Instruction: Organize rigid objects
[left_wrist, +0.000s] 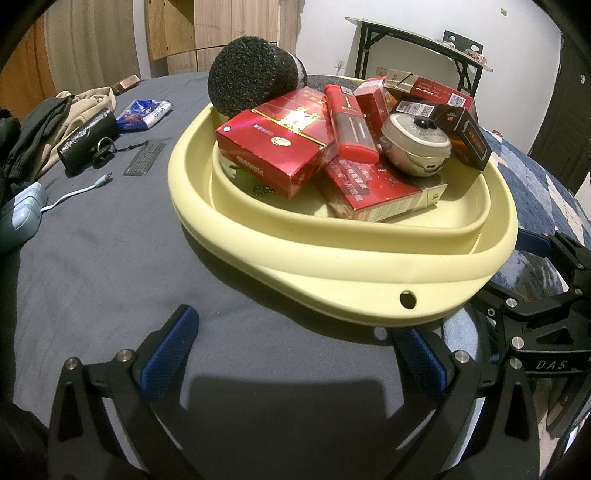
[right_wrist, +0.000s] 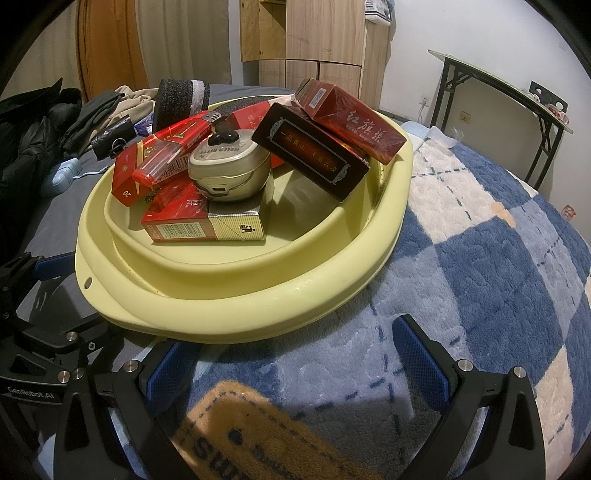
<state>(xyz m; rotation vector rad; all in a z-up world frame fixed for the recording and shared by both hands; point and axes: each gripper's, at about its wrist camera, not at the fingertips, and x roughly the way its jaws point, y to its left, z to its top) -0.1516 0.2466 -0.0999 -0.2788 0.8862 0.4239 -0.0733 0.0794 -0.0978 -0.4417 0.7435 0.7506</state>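
A pale yellow basin (left_wrist: 369, 258) (right_wrist: 258, 306) sits on the bed, piled with several red cigarette boxes (left_wrist: 273, 144) (right_wrist: 354, 125), a dark box (right_wrist: 310, 155), a red lighter (left_wrist: 351, 125) (right_wrist: 173, 151), a silver tin (left_wrist: 417, 144) (right_wrist: 232, 170) and a black foam roll (left_wrist: 251, 77) (right_wrist: 177, 98). My left gripper (left_wrist: 295, 350) is open just before the basin's near rim, nothing between its fingers. My right gripper (right_wrist: 295, 358) is open too, low over the blue checked blanket, its left finger close under the basin's edge. Each gripper shows at the side of the other's view.
On the grey sheet to the left lie a black pouch with a key ring (left_wrist: 88, 140), a small dark comb (left_wrist: 146, 158), a blue-white packet (left_wrist: 146, 112), a light blue charger with cable (left_wrist: 22, 210) and clothes (left_wrist: 55, 118). A folding table (left_wrist: 424, 48) stands by the wall.
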